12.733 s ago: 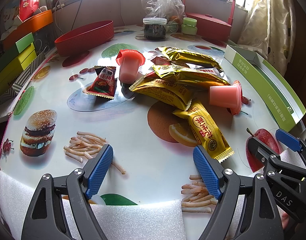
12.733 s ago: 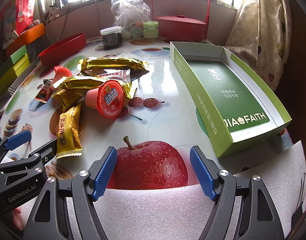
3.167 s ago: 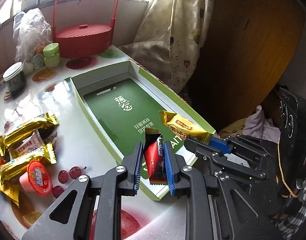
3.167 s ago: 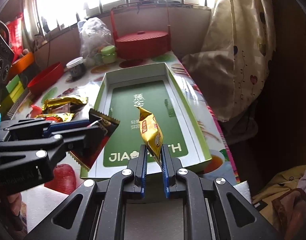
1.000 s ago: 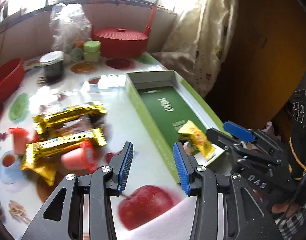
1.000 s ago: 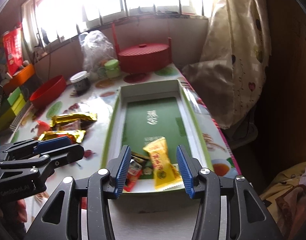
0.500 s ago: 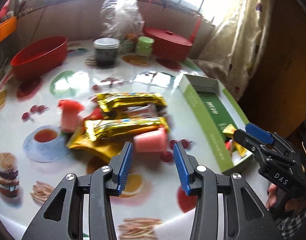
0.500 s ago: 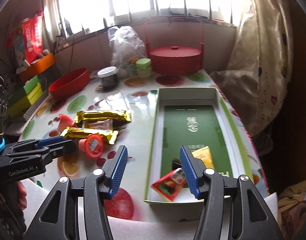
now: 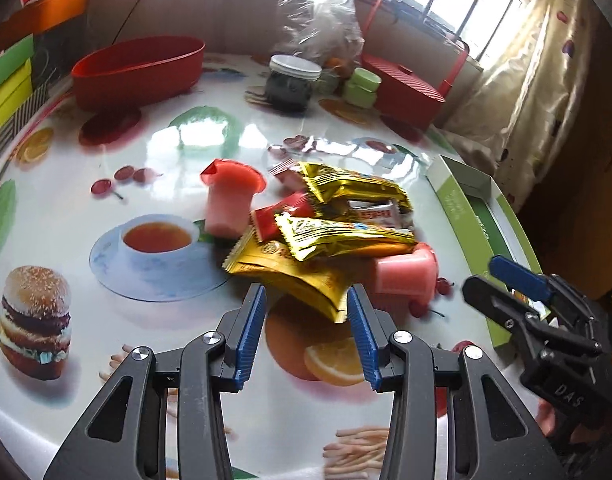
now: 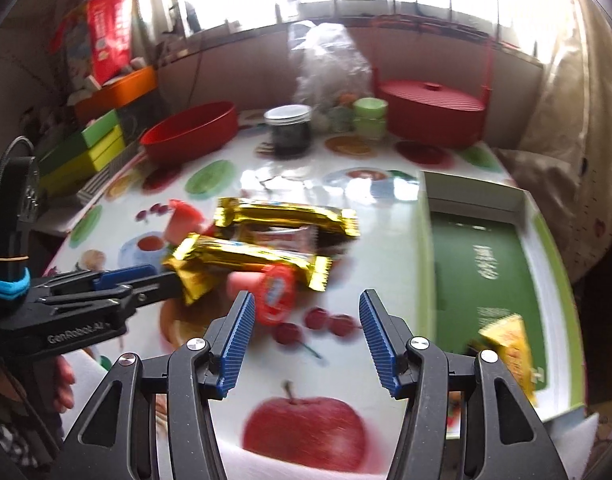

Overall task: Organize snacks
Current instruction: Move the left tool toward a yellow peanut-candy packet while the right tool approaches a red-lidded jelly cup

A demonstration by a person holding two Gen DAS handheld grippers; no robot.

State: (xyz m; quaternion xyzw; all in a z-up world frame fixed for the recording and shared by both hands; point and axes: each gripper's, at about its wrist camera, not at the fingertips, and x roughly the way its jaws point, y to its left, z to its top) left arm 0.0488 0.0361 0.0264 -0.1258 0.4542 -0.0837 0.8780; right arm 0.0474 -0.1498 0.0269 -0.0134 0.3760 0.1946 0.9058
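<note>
On the table [image 9: 178,152] I count two pink jelly cups [image 9: 230,200], three gold packets [image 9: 345,240], all piled at 12 o'clock. One yellow packet [image 10: 509,344] lies in the green box [image 10: 545,240]. My left gripper [image 9: 306,320] and right gripper [image 10: 304,332] gape, both empty.

A glossy white surface [image 9: 154,408] printed with a burger, tea cup, apple, cherries and orange slices. Shiny gold foil snack packets [image 9: 337,236], pink jelly cups with red lids [image 9: 228,200], a green open box [image 10: 493,264], a red oval bowl [image 9: 138,68]. Blue ribbed fingers [image 9: 250,336] on black frames.
</note>
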